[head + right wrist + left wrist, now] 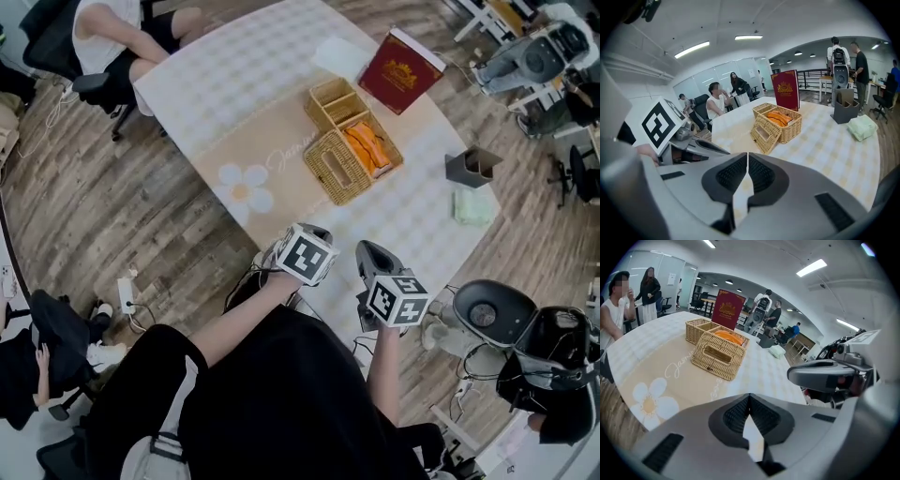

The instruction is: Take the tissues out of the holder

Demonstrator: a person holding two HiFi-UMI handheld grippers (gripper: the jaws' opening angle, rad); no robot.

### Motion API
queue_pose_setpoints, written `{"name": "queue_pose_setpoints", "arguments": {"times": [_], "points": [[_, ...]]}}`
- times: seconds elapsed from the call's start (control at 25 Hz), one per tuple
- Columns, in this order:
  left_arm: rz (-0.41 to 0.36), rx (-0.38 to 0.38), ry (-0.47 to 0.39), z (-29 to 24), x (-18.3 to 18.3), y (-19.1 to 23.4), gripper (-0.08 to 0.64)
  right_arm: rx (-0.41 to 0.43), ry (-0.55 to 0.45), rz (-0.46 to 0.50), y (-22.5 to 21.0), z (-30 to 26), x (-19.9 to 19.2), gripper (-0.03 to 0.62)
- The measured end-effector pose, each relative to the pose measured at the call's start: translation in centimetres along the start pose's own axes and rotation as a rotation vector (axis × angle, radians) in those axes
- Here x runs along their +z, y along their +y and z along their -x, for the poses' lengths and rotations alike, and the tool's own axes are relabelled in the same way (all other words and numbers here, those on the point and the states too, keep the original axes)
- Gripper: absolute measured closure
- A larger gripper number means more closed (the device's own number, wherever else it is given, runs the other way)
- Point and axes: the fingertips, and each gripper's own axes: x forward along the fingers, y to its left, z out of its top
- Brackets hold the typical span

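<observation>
Head view: hovering with left gripper and right gripper both pressed together, empty; facing wicker tissue holder well ahead, lying between the 2, slotted face turned toward the fingertips.

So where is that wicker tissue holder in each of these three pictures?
Head view: the woven wicker tissue holder sits upper centre.
Left gripper view: the holder is left of centre, upper half.
Right gripper view: the holder is just right of centre.
Shared landmark: the upright dark red book behind it.
</observation>
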Motion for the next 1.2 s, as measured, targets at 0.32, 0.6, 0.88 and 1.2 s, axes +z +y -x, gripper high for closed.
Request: {"name": "queue_pose_setpoints", "arguments": {"times": [0.32,0.6,0.88,1.2], "points": [[-0.008,-0.068,0.013,-0.6,2.3,4.0,0.560,-0.055,0.005,0.017,-0.9,-4.2,4.4,0.540],[0.009,-0.103,0.028,-1.1,2.9,6.4,0.560,-0.107,0.012,0.058,-2.4,-6.8,7.6,0.499],[0.007,-0.134,0.042,-2.0,3.4,7.5,0.560,-0.145,0.022,0.102,-3.8,-9.0,9.4,0.486],[-0.021,-0.157,0.073,-3.2,3.3,7.5,0.560,-0.193,0.037,0.166,-6.0,-10.7,11.1,0.444]]}}
